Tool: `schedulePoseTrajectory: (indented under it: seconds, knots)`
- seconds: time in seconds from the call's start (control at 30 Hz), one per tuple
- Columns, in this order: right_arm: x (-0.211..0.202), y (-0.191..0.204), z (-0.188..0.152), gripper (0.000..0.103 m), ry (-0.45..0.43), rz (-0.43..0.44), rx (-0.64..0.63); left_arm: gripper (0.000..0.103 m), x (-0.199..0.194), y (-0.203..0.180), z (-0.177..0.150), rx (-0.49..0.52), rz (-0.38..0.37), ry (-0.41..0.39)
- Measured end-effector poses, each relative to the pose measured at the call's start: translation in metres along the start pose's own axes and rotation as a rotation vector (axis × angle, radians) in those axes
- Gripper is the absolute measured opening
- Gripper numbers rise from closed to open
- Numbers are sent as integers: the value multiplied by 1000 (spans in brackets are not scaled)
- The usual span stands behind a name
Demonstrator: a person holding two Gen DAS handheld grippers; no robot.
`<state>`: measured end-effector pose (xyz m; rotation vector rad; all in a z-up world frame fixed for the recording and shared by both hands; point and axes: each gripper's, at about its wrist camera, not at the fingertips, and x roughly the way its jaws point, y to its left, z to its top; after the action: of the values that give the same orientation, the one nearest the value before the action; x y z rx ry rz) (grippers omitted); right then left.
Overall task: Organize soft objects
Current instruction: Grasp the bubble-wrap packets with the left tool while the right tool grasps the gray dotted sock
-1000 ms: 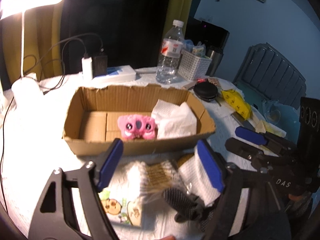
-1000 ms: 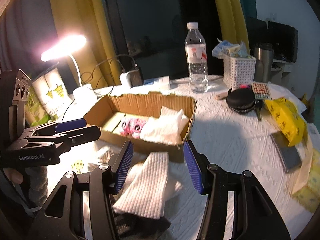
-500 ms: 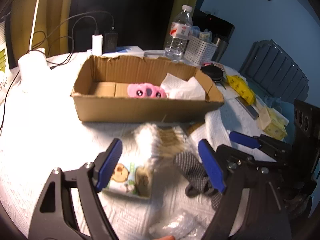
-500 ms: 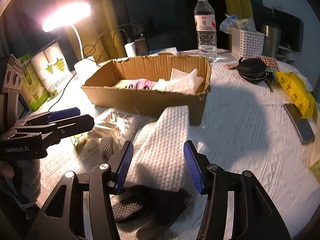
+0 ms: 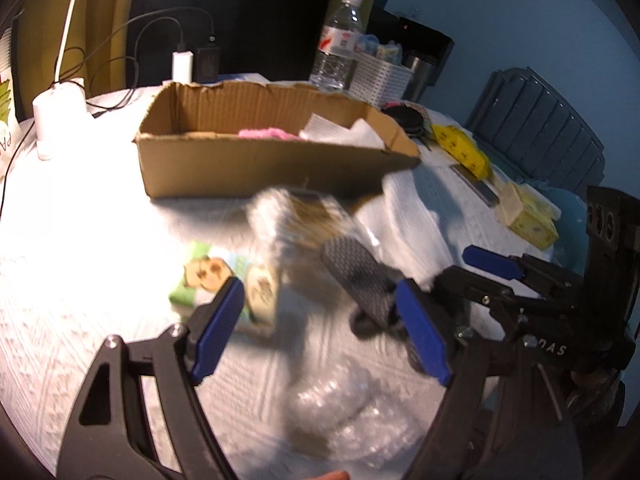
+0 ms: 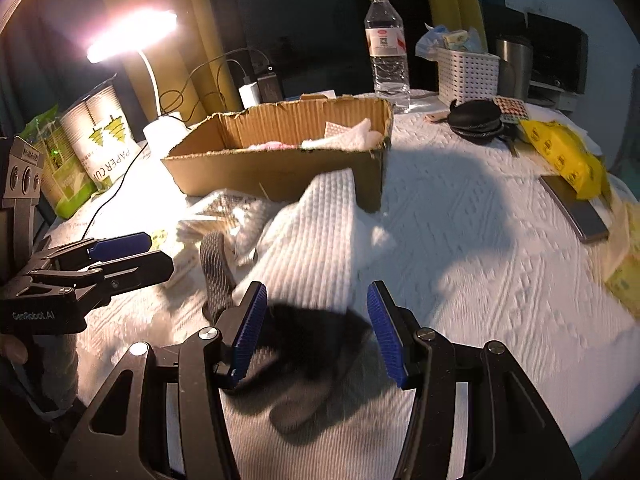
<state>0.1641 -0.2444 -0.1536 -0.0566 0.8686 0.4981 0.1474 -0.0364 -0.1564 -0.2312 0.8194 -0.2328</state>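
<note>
1. Our right gripper [image 6: 316, 328] hangs low over the table [image 6: 480, 248], jaws apart, nothing clamped. A dark fabric piece [image 6: 304, 356] lies between and just under the blue pads; it's blurred, so we can't tell whether a pad touches it.
2. A white waffle cloth [image 6: 316, 240] lies straight ahead of the right gripper. Its near end meets the dark piece and its far end leans on the cardboard box [image 6: 280, 168].
3. Our left gripper [image 5: 320, 320] is also spread wide and holds nothing. A grey mesh strip [image 5: 356, 276] lies just inside its right pad; contact can't be judged.
4. Ahead of the left gripper: one clear packet with brown contents [image 5: 304, 228], one small printed pack [image 5: 224, 280] near the left pad, and crinkled clear plastic [image 5: 348, 412] below the jaws.
5. The box holds one pink plush [image 5: 264, 133] and white tissue [image 5: 340, 134]; only their tops show over the wall.
6. Counts: 2 grippers, 1 box, 1 waffle cloth, 1 mesh strip, 1 dark fabric piece, 1 plush.
7. Around it: 1 water bottle [image 6: 387, 44], 1 white basket [image 6: 468, 70], 1 black round case [image 6: 476, 120], 1 yellow pack [image 6: 564, 148], 1 phone [image 6: 576, 208], 1 lit lamp [image 6: 132, 34].
</note>
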Motion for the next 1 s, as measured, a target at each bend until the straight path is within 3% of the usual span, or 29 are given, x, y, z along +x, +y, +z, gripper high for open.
schedulePoseTrajectory:
  seconds: [0.27,0.43,0.5,0.53,0.6,0.67,0.7,0.8,1.0]
  knots:
    - [7,0,-22,56,27,-1,28,81,0,-10,-27,28,-6,45]
    - [17,3,-25,56,23,-40,13,81,9,-13,-43,57,25,107]
    - [18,8,-26,56,19,-50,-5,81,7,-16,-47,76,38,92]
    - [19,10,-27,51,15,-47,-12,81,5,-17,-48,82,38,89]
    - [19,16,-29,32,10,-36,-37,76,4,-18,-50,90,40,86]
    - [17,20,-30,23,6,-20,-52,60,2,-19,-52,104,31,84]
    - [15,22,-30,19,2,-16,-63,58,2,-20,-51,112,34,82]
    - [7,26,-28,15,-21,2,-79,53,-2,-22,-50,127,26,67]
    - [-17,36,-16,14,-89,38,-107,51,-16,-21,-41,129,27,26]
